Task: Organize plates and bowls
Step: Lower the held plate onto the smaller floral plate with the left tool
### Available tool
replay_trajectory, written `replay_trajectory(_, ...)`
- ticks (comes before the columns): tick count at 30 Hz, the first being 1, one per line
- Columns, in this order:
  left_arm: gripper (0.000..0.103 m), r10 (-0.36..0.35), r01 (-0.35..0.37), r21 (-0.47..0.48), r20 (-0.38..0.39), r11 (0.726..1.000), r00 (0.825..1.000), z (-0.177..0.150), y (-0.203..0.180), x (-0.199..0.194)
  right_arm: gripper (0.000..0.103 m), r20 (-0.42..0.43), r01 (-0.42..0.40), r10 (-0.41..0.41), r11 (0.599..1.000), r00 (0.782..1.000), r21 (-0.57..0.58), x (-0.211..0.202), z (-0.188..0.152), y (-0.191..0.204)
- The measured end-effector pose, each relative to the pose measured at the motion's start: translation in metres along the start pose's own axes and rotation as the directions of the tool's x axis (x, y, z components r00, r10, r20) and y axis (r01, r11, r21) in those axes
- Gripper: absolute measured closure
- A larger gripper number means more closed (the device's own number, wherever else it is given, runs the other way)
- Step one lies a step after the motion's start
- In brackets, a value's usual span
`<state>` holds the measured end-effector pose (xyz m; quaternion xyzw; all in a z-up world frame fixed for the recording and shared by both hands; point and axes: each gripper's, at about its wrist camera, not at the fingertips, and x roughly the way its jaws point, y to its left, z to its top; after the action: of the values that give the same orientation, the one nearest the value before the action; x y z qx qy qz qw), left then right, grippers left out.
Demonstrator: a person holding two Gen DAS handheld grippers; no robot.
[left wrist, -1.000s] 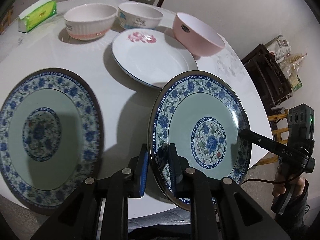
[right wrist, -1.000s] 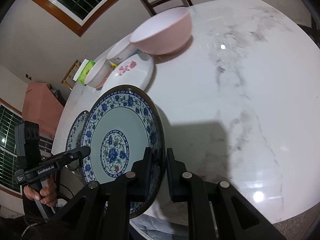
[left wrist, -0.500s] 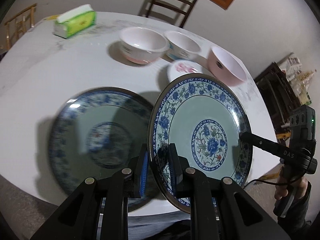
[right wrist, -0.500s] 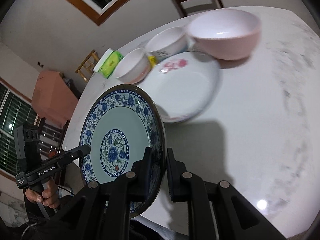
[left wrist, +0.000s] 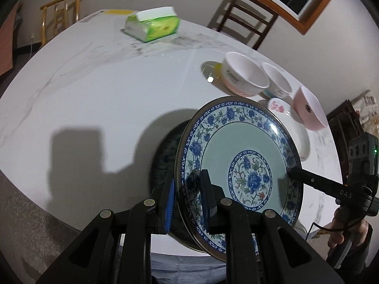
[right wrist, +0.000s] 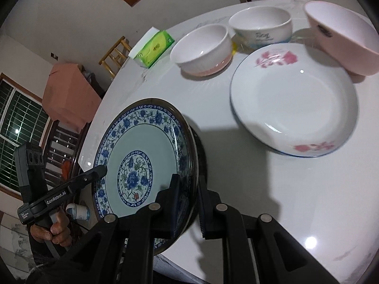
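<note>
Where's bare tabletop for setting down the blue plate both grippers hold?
Free: the broad marble stretch between the tissue pack and the near table edge, left of the held blue floral plate. Crowded: the far right, where the ribbed bowl, printed bowl, pink bowl and pink-flowered white plate cluster.

1. "D A S" in pale letters on the arm of the right gripper [left wrist: 293, 174], seen at the right edge of the left wrist view
2. "GenRobot.AI" in white on the arm of the left gripper [right wrist: 101, 169], right wrist view; small white label beside it, too small to read
3. Dark oval sticker on the pink bowl [right wrist: 343, 37], text not legible
4. Grey characters on the white bowl [right wrist: 260, 27] wall, not legible
5. Print on the green tissue pack [right wrist: 155, 47], not legible
</note>
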<state>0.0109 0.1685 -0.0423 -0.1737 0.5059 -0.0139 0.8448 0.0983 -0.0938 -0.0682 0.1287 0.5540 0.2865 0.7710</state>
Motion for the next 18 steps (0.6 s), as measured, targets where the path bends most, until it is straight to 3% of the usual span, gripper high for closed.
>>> replay_trajectory(18, 0.085, 0.0, 0.0, -0.025, -0.027, 1.0, 1.0, -0.001, 0.024, 0.026, 0.086, -0.014, 0.093, -0.093, 0.995, 0.996, -0.031, 0.022, -0.006, 0.013)
